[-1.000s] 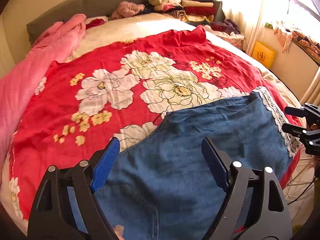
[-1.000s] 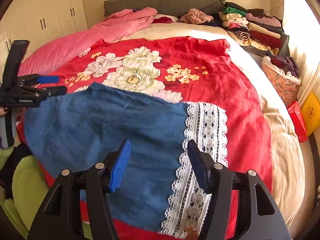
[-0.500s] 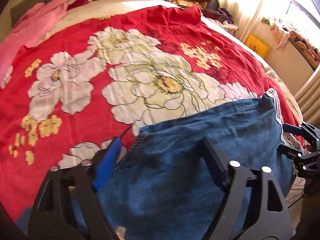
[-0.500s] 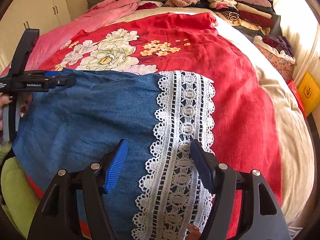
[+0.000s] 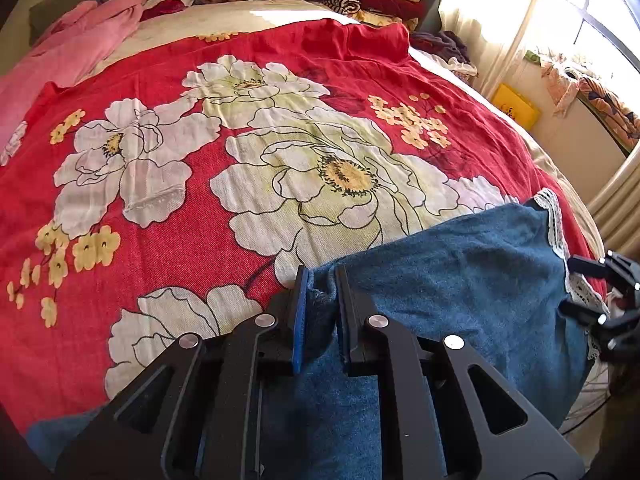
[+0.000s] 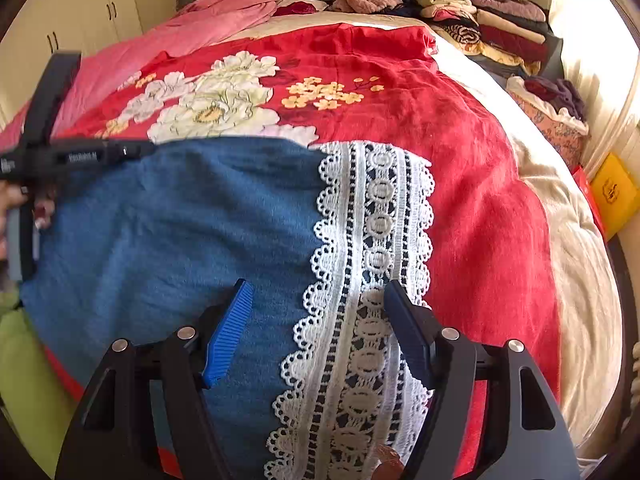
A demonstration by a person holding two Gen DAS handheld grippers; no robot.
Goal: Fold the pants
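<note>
The pants (image 6: 172, 240), blue denim with a wide band of white lace trim (image 6: 376, 264) at the leg end, lie spread across the near edge of the bed, on top of the red floral blanket (image 5: 168, 152). Their far edge runs left to right just short of the big white flowers, and the lace end lies to the right. The left gripper (image 5: 320, 280) has its jaws drawn nearly together on a small bunch of denim at the far left corner of the garment, so it looks to have a pinch of that edge. The right gripper (image 6: 316, 320) hangs over the lace end with its jaws standing wide apart, one finger above the denim and the other above the lace, holding nothing. The step in hand seems to be securing both ends of one edge before a fold is carried over. To do it well, the right jaws should probably come down on the lace corner that matches the left pinch, taking in every layer of the hem rather than the loose lace alone, which could stretch or slip. Both pinches should then rise together and evenly, keeping the edge taut so the denim does not sag or drag the blanket along. Beyond the blanket lie a pink quilt (image 6: 208, 20) on the far left and stacked folded clothes (image 6: 488, 20) on the far right.
</note>
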